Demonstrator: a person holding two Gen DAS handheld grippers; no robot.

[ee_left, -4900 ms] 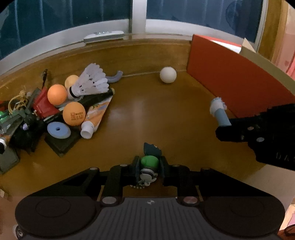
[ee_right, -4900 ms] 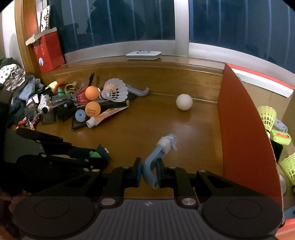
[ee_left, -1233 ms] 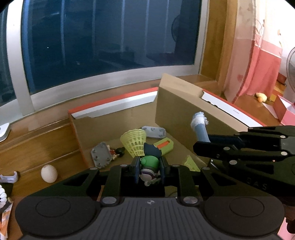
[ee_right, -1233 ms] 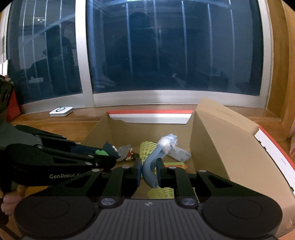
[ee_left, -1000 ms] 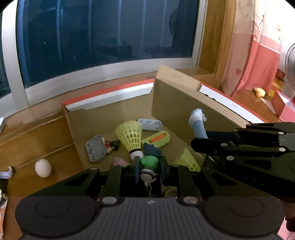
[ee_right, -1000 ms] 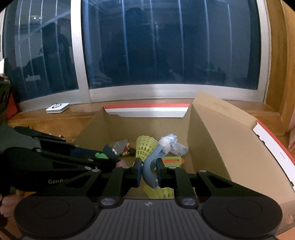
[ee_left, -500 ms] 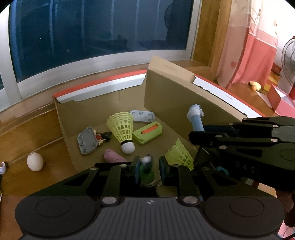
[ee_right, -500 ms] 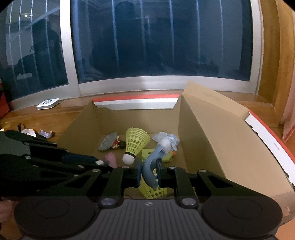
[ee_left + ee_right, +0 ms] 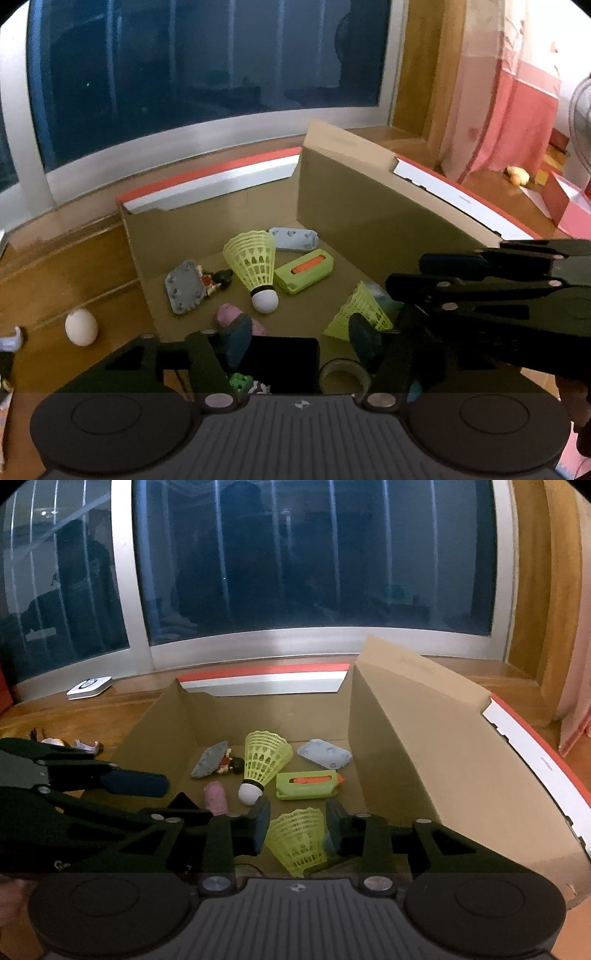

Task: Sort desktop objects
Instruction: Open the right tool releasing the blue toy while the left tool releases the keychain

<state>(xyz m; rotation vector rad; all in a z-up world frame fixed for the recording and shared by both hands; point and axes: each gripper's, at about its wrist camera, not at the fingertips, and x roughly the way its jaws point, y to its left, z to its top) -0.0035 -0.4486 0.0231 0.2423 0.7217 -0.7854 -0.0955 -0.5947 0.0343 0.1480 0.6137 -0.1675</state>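
Both grippers hang over an open cardboard box [image 9: 424, 746]. The left gripper [image 9: 301, 338] has just been opening and its jaws stand apart with nothing between them; a small green toy [image 9: 242, 382] lies just below them in the box. The right gripper [image 9: 297, 825] has also just been opening, jaws parted and gripping nothing, above a yellow-green shuttlecock [image 9: 299, 842] lying on the box floor.

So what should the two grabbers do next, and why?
Probably lift both away from the cardboard box and go for more clutter. The left gripper and right gripper have just been opening and grip nothing; the green figure lies below the left one. A white egg-shaped ball waits outside.
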